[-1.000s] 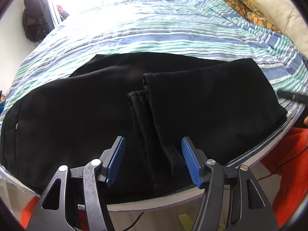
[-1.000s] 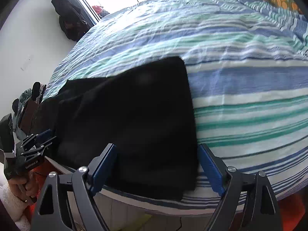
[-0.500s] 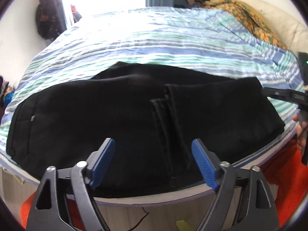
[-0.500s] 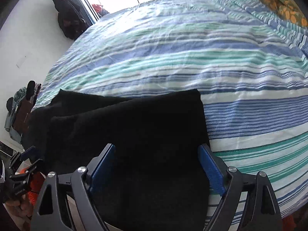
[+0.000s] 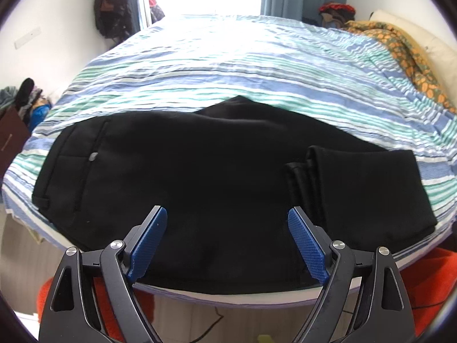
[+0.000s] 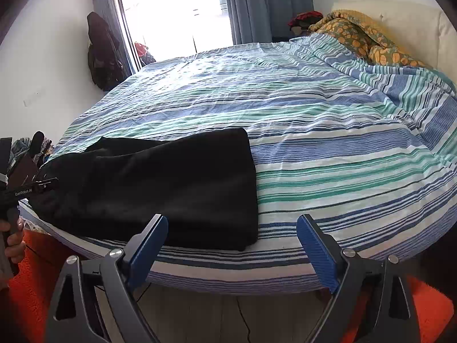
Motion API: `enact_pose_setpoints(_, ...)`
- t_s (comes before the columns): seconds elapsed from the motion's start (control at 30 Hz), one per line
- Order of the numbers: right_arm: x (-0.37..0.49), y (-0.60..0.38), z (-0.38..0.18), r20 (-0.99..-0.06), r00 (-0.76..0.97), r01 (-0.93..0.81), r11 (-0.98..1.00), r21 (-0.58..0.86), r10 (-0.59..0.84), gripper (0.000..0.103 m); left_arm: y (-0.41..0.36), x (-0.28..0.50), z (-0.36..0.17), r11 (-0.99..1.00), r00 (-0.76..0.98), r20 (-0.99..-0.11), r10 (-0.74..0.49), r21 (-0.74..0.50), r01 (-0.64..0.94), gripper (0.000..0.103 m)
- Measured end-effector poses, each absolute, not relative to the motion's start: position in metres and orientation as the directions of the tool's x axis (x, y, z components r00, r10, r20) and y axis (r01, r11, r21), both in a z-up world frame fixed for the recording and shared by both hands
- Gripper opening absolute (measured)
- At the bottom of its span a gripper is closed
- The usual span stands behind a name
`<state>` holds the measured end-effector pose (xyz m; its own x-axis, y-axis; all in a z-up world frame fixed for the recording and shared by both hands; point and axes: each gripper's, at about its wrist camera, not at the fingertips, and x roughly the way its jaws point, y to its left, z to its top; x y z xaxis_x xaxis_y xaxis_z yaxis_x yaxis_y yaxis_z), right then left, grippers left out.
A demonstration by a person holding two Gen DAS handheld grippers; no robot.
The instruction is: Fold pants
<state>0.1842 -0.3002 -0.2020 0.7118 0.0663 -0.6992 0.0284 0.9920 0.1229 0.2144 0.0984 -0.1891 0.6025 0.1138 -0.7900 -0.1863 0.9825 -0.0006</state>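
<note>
Black pants (image 5: 200, 165) lie flat along the near edge of the bed, waistband and pocket at the left, leg ends folded back on top at the right (image 5: 357, 180). In the right wrist view the pants (image 6: 160, 183) lie left of centre. My left gripper (image 5: 227, 240) is open and empty, held back over the bed's near edge. My right gripper (image 6: 231, 245) is open and empty, off the bed edge beside the folded end. The left gripper also shows at the left edge of the right wrist view (image 6: 25, 193), held in a hand.
The bed has a blue, green and white striped cover (image 6: 328, 131). An orange-patterned blanket (image 6: 362, 40) and a white headboard sit at the far right. An orange rug (image 6: 422, 314) covers the floor. Dark clothes hang on the wall (image 6: 101, 54) by the window.
Both grippers have pulled back and up from the pants. The left gripper's jaws have spread wider and shifted left. The right gripper now sits off the bed edge.
</note>
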Motion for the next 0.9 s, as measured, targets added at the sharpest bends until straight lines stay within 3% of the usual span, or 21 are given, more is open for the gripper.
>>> enact_pose_setpoints(0.2, 0.185, -0.312, -0.209, -0.720, 0.693, 0.063, 0.992, 0.105, 0.032, 0.094, 0.139, 0.209, -0.193, 0.955, 0.574, -0.795, 0.197, 0.023, -0.296, 0.088)
enact_pose_setpoints(0.5, 0.190, -0.280, -0.213, -0.725, 0.684, -0.038, 0.997, 0.070, 0.077, 0.094, 0.278, 0.156, -0.192, 0.731, 0.593, -0.792, 0.144, -0.318, -0.603, 0.088)
enact_pose_setpoints(0.67, 0.193, -0.270, -0.215, -0.728, 0.678, -0.071, 0.995, 0.069, 0.098, 0.094, 0.337, 0.121, -0.209, 0.517, 0.725, -0.688, 0.025, -0.612, -0.599, 0.086)
enact_pose_setpoints(0.9, 0.196, -0.269, -0.219, -0.741, 0.662, -0.073, 0.994, 0.083, 0.110, 0.094, 0.348, 0.124, -0.232, 0.476, 0.726, -0.688, -0.005, -0.640, -0.604, 0.082)
